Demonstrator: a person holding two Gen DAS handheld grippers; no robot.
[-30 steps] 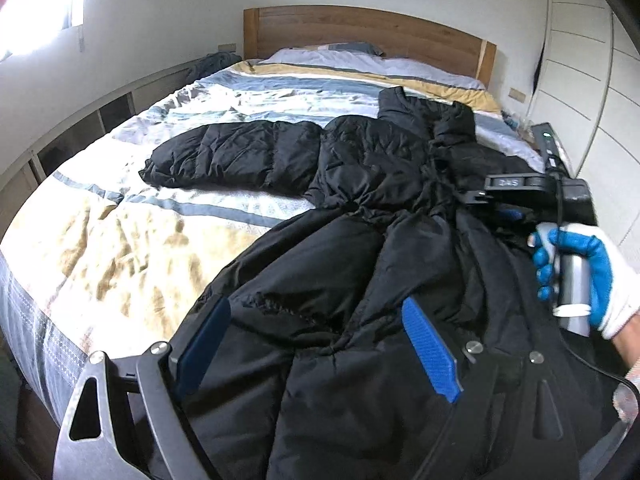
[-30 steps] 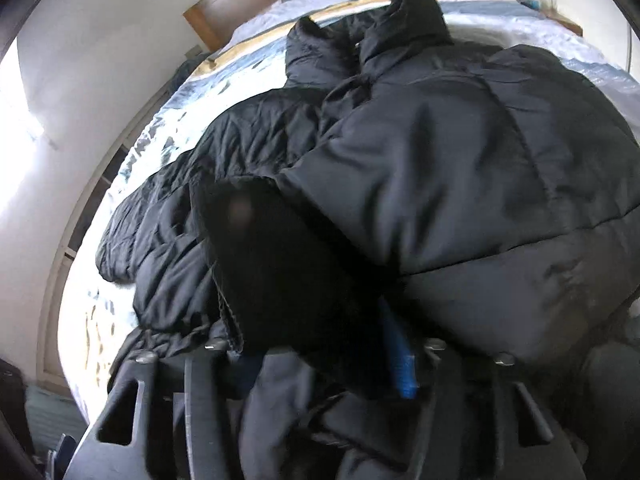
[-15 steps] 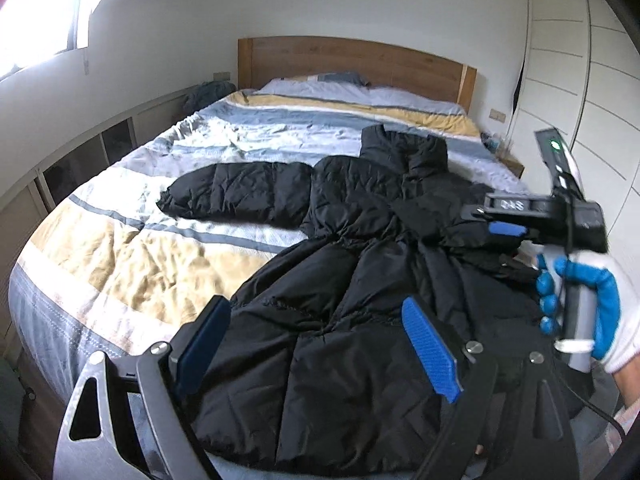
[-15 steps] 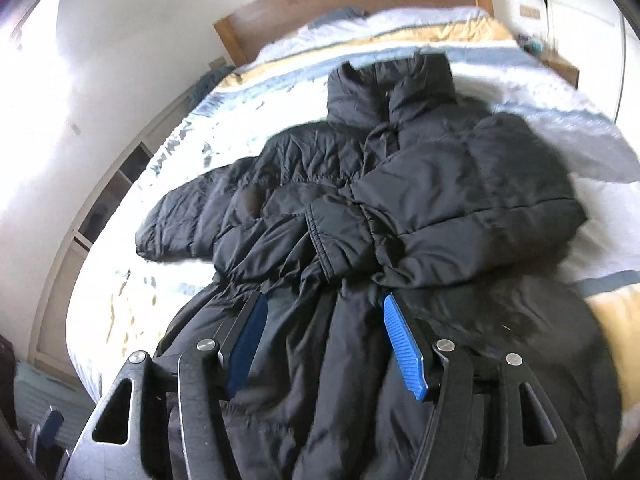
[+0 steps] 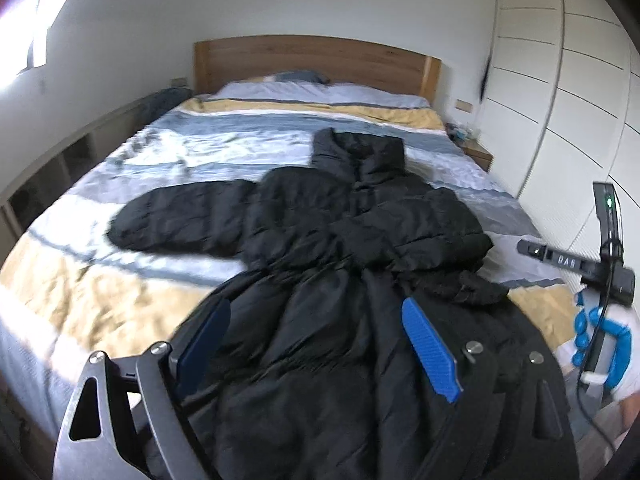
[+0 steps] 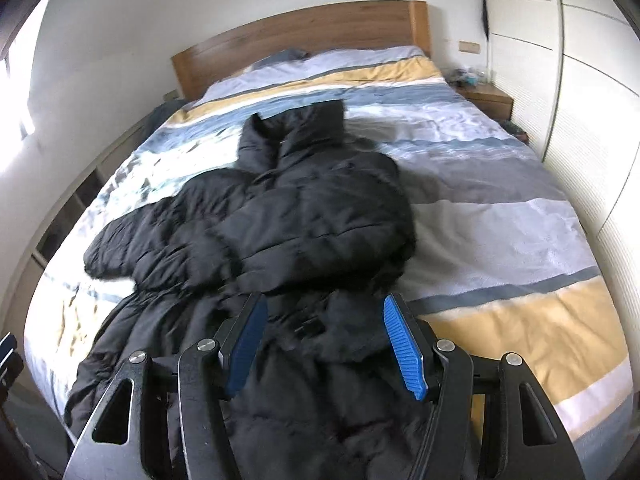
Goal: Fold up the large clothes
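On the bed [image 6: 500,240], the black coat [image 6: 312,216] lies lengthwise, collar toward the headboard [image 6: 304,36]; both tools spread, empty.

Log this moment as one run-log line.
black puffer coat on bed: one sleeve folded, other out | left gripper: open | right gripper: open

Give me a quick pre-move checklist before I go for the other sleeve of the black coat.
1. Right sleeve folded across the chest: ok.
2. Left sleeve lies spread out on the bed, unfolded: not ok, this is next.
3. left gripper open, nothing between the pads: ok.
4. right gripper open and above the coat, not pinching fabric: ok.
5. Hem flat at the near bed edge: cannot tell, hidden behind the grippers.
6. Collar standing up, not flattened: not ok.
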